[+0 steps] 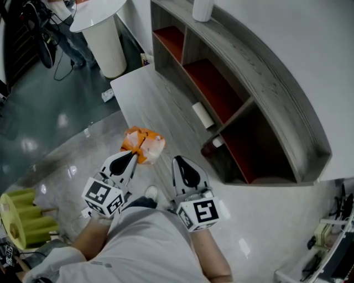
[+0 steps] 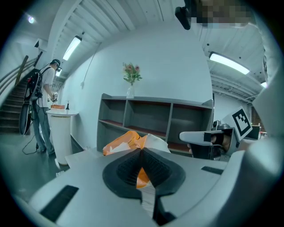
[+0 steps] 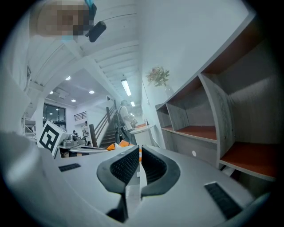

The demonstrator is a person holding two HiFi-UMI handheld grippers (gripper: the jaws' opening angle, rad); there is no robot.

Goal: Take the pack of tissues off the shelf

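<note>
The pack of tissues [image 1: 145, 145], orange and white and crumpled, hangs off the shelf over the low grey platform. My left gripper [image 1: 133, 155] is shut on its near edge. In the left gripper view the orange wrapper [image 2: 133, 141] bulges out beyond the closed pads of my left gripper [image 2: 142, 151]. My right gripper [image 1: 180, 162] sits just right of the pack, its jaws together with nothing between them. In the right gripper view the right gripper [image 3: 139, 151] points along the grey shelf [image 3: 213, 102], and a bit of the pack [image 3: 118, 144] shows at its left.
The grey shelf unit [image 1: 265, 94] has red-lined compartments and a white vase [image 1: 202, 8] on top. A white roll [image 1: 202, 115] lies at its foot on the platform [image 1: 149, 91]. A white pedestal table [image 1: 105, 33] stands far left, a yellow-green object [image 1: 22, 218] lower left.
</note>
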